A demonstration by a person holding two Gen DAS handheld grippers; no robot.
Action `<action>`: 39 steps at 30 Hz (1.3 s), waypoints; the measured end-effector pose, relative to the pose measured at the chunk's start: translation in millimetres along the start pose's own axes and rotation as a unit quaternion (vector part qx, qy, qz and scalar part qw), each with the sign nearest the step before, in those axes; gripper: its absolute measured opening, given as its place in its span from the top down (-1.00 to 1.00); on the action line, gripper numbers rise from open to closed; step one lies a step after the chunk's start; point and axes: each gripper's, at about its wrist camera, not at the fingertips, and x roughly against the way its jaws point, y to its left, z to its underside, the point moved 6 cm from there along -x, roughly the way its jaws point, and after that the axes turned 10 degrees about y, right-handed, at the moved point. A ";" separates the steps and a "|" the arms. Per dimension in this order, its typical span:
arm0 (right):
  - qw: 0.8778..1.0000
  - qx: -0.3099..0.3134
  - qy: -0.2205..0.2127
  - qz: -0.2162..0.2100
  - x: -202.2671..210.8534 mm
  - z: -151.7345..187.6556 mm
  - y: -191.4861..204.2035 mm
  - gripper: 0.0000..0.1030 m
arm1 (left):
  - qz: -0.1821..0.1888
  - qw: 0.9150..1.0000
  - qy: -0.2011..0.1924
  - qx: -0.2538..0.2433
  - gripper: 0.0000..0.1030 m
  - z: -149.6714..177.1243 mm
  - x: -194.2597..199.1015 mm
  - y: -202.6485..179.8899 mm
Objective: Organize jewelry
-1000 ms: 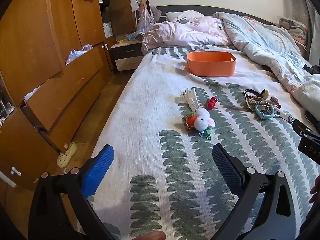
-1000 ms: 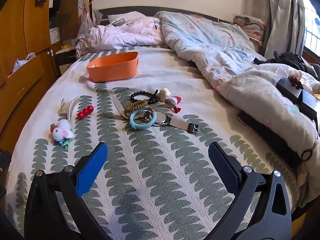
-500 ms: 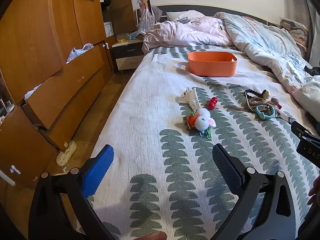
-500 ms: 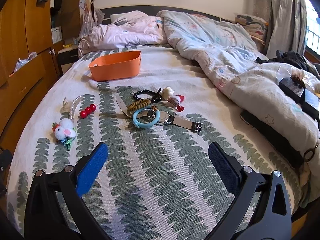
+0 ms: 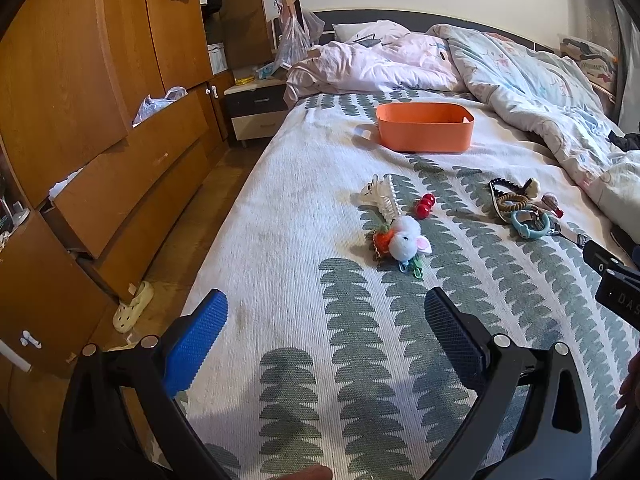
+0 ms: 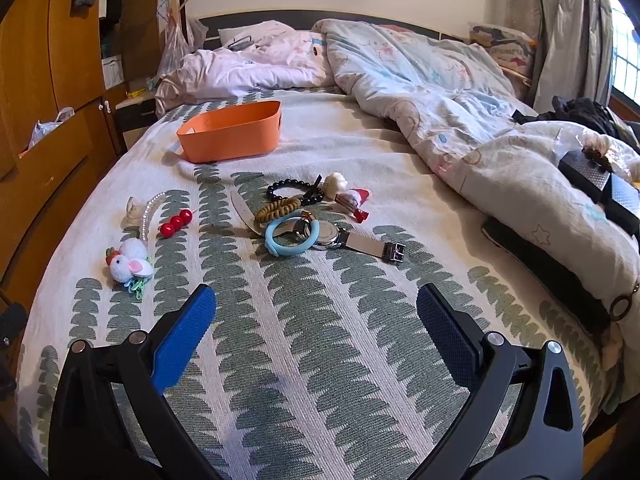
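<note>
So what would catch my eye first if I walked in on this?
Probably the orange bin sitting alone on the leaf-patterned bedspread. Nearer the camera, trinkets lie scattered: a blue ring resting against a watch, and further left a white plush toy. Both grippers, left and right, hover open and empty.

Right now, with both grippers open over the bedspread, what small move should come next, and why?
Probably ease the right gripper forward toward the blue ring. Its jaws stand open and empty, the ring lies on top at the pile's near edge, and the orange bin looks empty beyond it. The left gripper is also open, nearer the plush mouse clip.
</note>
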 end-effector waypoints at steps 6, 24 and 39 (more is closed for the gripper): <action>1.000 -0.001 0.000 0.000 -0.8 0.3 0.2 -0.95 | 0.013 1.000 0.013 0.006 -0.89 1.8 -4.2 -1.7; 1.000 0.011 0.004 0.004 -7.0 -1.8 -2.4 -0.94 | 0.032 0.999 0.014 0.010 -0.89 1.4 -5.5 0.7; 1.000 0.008 0.012 -0.027 -13.9 -9.1 -4.9 -0.94 | 0.009 1.000 0.018 -0.001 -0.89 -2.5 -20.8 -3.9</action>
